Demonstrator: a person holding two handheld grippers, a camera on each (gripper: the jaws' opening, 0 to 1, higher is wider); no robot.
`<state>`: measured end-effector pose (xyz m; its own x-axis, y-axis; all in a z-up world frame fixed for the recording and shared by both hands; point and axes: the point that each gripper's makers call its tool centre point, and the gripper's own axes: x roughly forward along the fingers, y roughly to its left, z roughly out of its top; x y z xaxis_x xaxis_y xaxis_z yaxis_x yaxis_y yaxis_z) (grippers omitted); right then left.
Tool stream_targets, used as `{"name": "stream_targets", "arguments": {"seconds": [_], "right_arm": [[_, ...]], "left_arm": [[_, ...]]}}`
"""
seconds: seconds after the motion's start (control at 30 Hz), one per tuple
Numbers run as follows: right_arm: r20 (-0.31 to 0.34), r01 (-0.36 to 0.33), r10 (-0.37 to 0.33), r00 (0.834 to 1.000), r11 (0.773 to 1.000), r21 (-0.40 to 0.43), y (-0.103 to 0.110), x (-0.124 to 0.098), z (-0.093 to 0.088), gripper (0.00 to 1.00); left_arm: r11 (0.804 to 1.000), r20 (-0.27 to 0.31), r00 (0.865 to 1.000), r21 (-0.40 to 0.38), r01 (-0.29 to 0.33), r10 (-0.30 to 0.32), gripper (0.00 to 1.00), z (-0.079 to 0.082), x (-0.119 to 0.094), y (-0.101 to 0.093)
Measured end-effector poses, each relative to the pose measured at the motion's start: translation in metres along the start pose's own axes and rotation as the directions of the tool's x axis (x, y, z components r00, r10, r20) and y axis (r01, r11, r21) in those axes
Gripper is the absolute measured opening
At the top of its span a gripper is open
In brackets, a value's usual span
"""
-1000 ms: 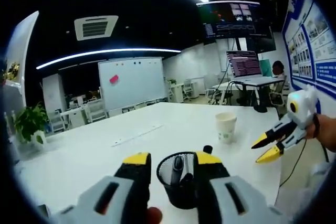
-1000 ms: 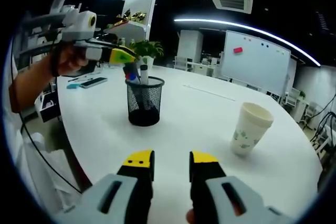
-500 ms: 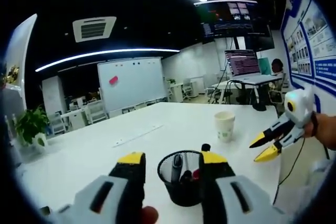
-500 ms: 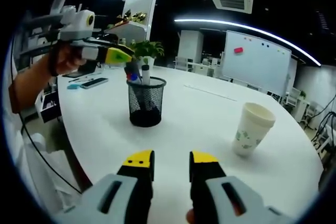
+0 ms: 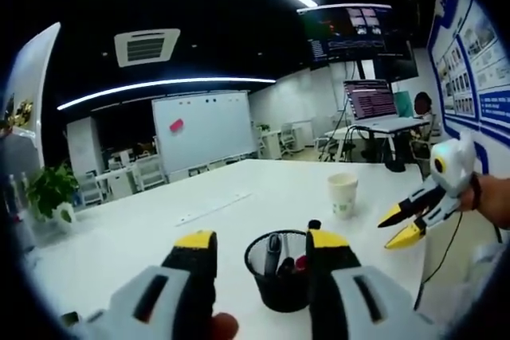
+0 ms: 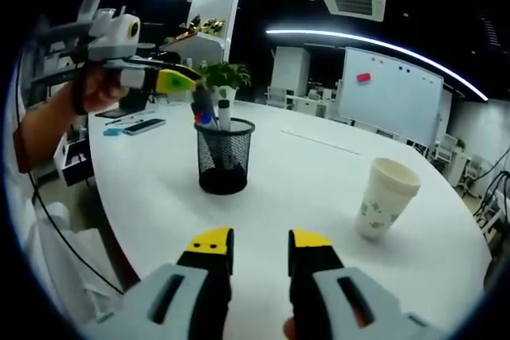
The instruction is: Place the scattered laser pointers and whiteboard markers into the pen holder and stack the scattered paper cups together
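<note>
On the white surface [image 6: 263, 197], the black wire-mesh pen holder [image 6: 225, 157] stands upright with markers inside, the white paper cup [image 6: 386, 198] well apart, both grippers' yellow-tipped fingers [image 6: 211, 243] parted and empty.

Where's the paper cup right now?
The cup stands upright on the white table, right of the pen holder in the right gripper view, ahead of the right gripper.

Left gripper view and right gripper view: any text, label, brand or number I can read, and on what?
None can be read.
Wall posters: print too small.
Hanging screen and monitor: blurred.
Paper cup: green pattern, no legible words.
Whiteboard: no writing made out.
</note>
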<state>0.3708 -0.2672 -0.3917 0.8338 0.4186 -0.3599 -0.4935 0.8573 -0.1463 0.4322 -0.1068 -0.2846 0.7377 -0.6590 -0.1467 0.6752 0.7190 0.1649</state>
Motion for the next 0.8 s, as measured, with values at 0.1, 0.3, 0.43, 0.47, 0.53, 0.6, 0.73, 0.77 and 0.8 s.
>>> {"name": "stream_targets", "arguments": {"seconds": [0.1, 0.3, 0.43, 0.47, 0.53, 0.6, 0.73, 0.77, 0.8], "right_arm": [[-0.001, 0.003, -0.003, 1.0, 1.0, -0.001, 0.0, -0.002, 0.0, 0.28], [-0.001, 0.006, -0.006, 1.0, 1.0, 0.002, 0.001, -0.002, -0.001, 0.28], [-0.001, 0.008, -0.008, 1.0, 1.0, 0.004, 0.001, -0.002, -0.001, 0.28], [-0.001, 0.009, -0.009, 1.0, 1.0, 0.005, 0.001, -0.002, 0.0, 0.28], [0.001, 0.008, -0.008, 1.0, 1.0, 0.005, 0.001, -0.003, 0.001, 0.28], [0.003, 0.008, -0.008, 1.0, 1.0, 0.004, 0.001, -0.003, 0.001, 0.28], [0.002, 0.007, -0.007, 1.0, 1.0, 0.004, 0.001, -0.002, 0.001, 0.28], [0.002, 0.007, -0.007, 1.0, 1.0, 0.005, 0.001, -0.002, 0.001, 0.28], [0.001, 0.007, -0.007, 1.0, 1.0, 0.005, 0.001, -0.002, 0.001, 0.28]], "left_arm": [[1.0, 0.023, 1.0, -0.004, -0.008, 0.008, 0.47, 0.004, -0.004, 0.003], [1.0, 0.021, 1.0, 0.001, -0.009, 0.009, 0.49, 0.003, -0.011, 0.003], [1.0, 0.024, 1.0, 0.005, -0.016, 0.016, 0.5, 0.005, -0.015, 0.003], [1.0, 0.025, 1.0, 0.006, -0.018, 0.018, 0.5, 0.005, -0.017, 0.003], [1.0, 0.03, 0.999, 0.001, -0.017, 0.017, 0.5, 0.007, -0.018, 0.003], [1.0, 0.028, 0.999, 0.004, -0.015, 0.015, 0.51, 0.006, -0.02, 0.003], [1.0, 0.019, 1.0, 0.019, -0.016, 0.016, 0.53, 0.003, -0.023, 0.004], [1.0, 0.019, 1.0, 0.017, -0.02, 0.019, 0.54, 0.003, -0.024, 0.005], [1.0, 0.019, 1.0, 0.015, -0.023, 0.023, 0.54, 0.002, -0.025, 0.006]]}}
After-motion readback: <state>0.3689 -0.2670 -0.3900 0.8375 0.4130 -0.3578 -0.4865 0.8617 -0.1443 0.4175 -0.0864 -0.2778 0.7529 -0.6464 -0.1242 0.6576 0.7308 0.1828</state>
